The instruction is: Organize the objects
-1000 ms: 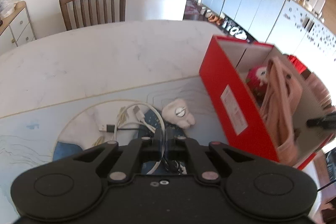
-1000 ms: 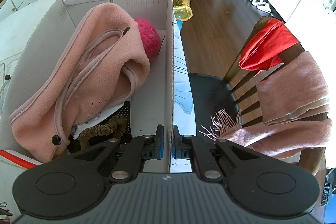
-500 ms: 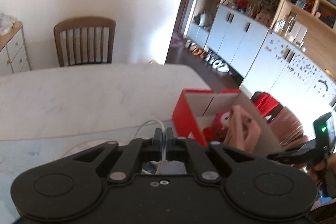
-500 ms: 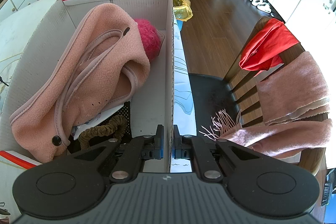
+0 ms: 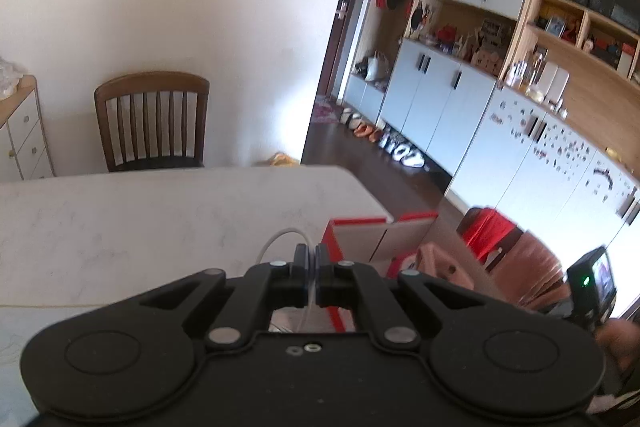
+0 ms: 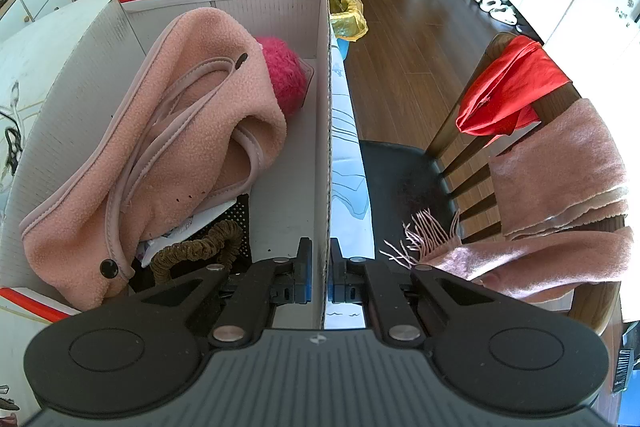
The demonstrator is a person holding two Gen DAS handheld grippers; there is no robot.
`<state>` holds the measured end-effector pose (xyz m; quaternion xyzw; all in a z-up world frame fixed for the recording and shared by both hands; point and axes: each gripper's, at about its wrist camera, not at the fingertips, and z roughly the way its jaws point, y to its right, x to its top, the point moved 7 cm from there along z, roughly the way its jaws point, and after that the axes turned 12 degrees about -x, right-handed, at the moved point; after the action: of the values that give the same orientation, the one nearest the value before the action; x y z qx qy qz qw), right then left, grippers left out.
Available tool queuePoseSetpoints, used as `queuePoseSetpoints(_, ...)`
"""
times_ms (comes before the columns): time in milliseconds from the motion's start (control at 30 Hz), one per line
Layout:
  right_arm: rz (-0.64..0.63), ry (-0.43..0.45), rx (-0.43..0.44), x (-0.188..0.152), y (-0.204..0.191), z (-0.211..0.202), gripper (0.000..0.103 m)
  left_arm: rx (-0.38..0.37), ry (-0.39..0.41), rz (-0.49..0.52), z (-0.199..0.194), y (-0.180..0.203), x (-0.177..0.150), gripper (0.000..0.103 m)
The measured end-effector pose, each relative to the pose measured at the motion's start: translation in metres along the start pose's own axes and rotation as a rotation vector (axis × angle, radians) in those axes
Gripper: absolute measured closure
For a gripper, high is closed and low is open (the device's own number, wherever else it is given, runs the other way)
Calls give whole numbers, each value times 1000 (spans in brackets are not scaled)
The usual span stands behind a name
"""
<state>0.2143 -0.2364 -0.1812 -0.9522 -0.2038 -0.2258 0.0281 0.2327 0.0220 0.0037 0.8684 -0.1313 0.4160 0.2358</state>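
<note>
My left gripper (image 5: 311, 267) is shut on a white cable (image 5: 276, 241) and holds it high above the white table (image 5: 120, 223); the cable loops up past the fingertips and hangs below. The red and white box (image 5: 362, 235) lies ahead and to the right. My right gripper (image 6: 320, 273) is shut on the box's right side wall (image 6: 326, 131), one finger on each side. Inside the box are a pink fleece bag (image 6: 176, 131), a magenta fuzzy item (image 6: 286, 79) and a brown scrunchie (image 6: 196, 253).
A wooden chair (image 5: 152, 119) stands at the table's far side. A chair (image 6: 520, 163) draped with a pink scarf and red cloth is right of the box. More cables (image 6: 12, 143) lie on the mat left of the box. A yellow-lined bin (image 6: 346, 13) is behind the box.
My left gripper rose from the mat with the white cable in it and tilted up; the small white plush item and the other cables dropped out of its view. My right gripper stayed still on the box wall.
</note>
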Motion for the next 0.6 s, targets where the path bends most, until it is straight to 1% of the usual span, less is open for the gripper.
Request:
queuePoseSetpoints(200, -1, 1, 1, 0, 0, 0, 97, 50, -126, -88, 24, -37, -45, 102)
queuePoseSetpoints(333, -1, 1, 2, 0, 0, 0, 97, 77, -189, -133, 28, -59, -76, 102)
queuePoseSetpoints(500, -2, 0, 2, 0, 0, 0, 97, 84, -265, -168, 29, -74, -111, 102)
queuePoseSetpoints(600, -2, 1, 3, 0, 0, 0, 96, 69, -309, -177, 33, -70, -130, 101)
